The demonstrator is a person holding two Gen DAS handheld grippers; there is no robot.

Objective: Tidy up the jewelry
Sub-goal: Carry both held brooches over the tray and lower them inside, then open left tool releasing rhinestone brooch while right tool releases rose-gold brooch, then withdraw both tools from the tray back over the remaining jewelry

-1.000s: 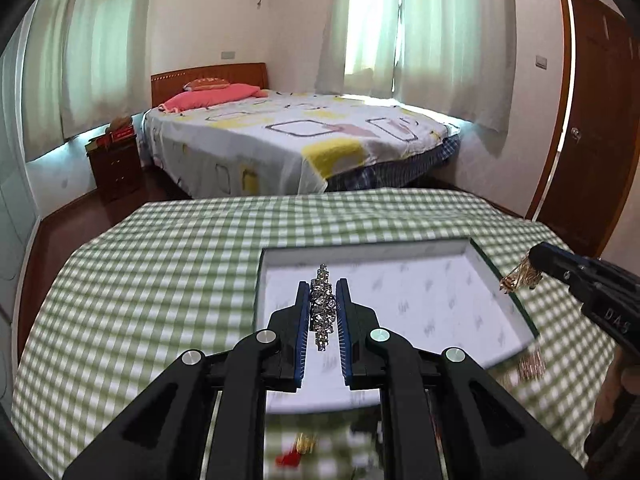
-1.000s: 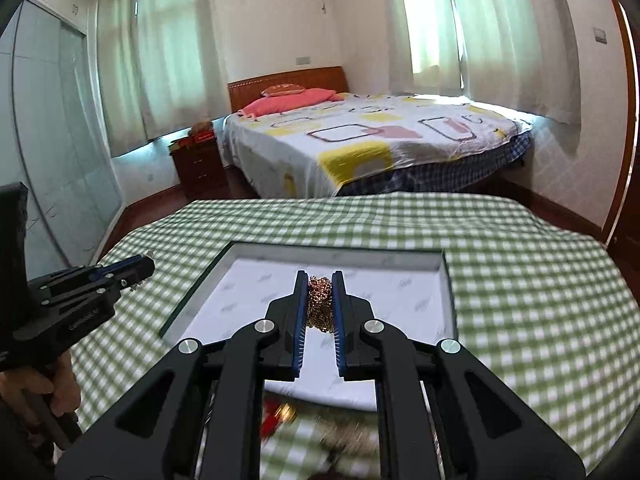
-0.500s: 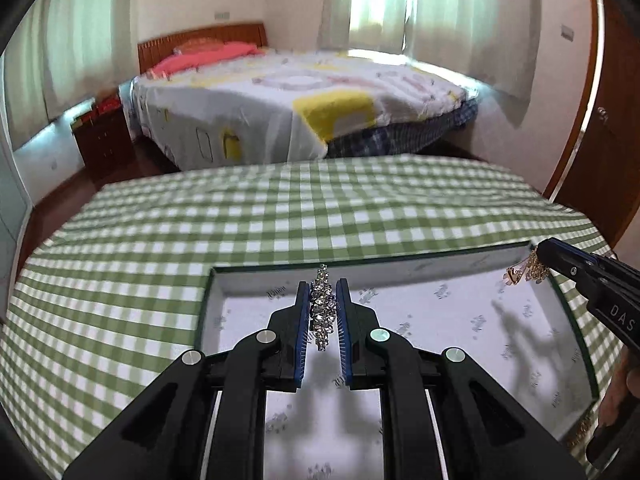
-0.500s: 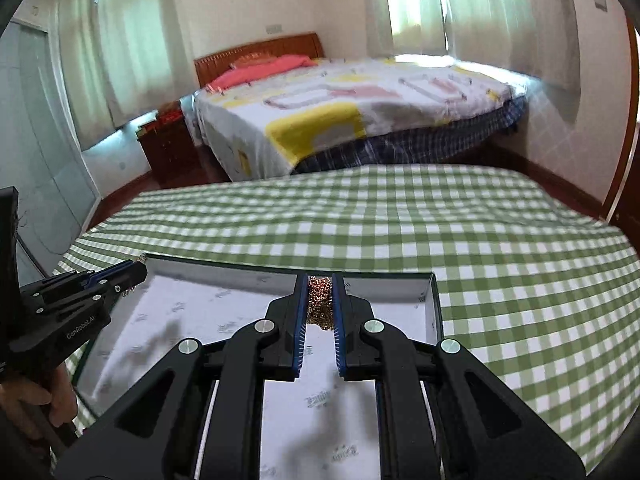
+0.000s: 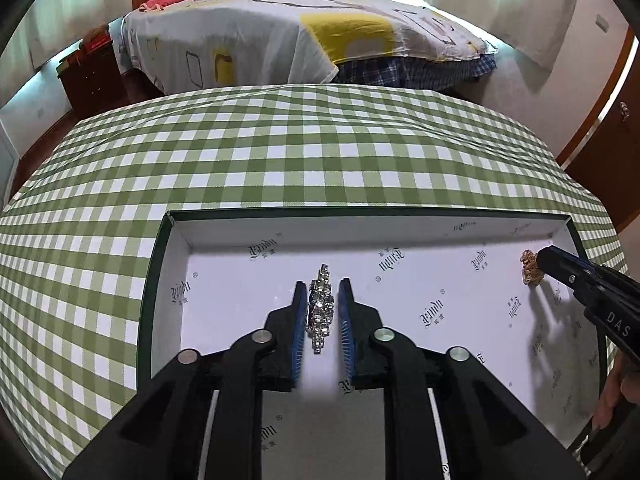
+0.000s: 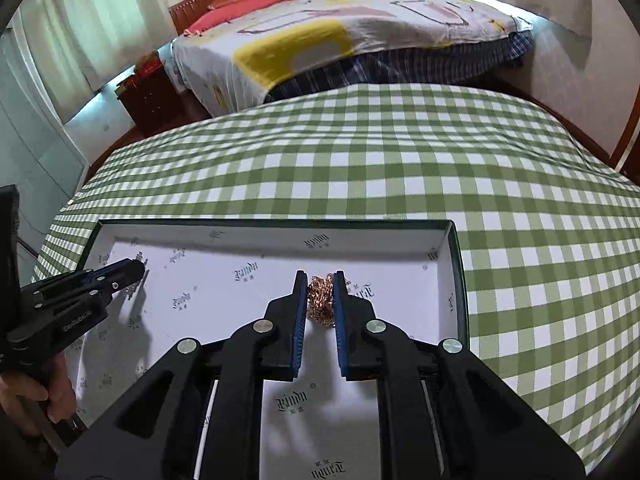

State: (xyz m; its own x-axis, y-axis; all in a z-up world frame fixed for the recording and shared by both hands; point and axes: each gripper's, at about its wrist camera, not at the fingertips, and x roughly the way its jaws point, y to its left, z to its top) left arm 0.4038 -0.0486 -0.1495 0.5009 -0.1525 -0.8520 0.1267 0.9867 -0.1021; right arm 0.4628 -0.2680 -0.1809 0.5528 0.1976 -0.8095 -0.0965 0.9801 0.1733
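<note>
Two pieces of jewelry are seen inside a shallow white-lined box (image 5: 224, 264) with dark green walls. A silver rhinestone piece (image 5: 321, 307) lies between the blue pads of the left gripper (image 5: 322, 312); a small gap shows on each side, so the fingers are slightly parted and no grip is made. A gold chain bundle (image 6: 321, 299) is clamped between the pads of the right gripper (image 6: 320, 304), near the box's right wall. The box is set on a green-and-white checked tablecloth (image 5: 280, 152). Beyond the table a bed (image 5: 280, 32) with a patterned cover is visible.
</note>
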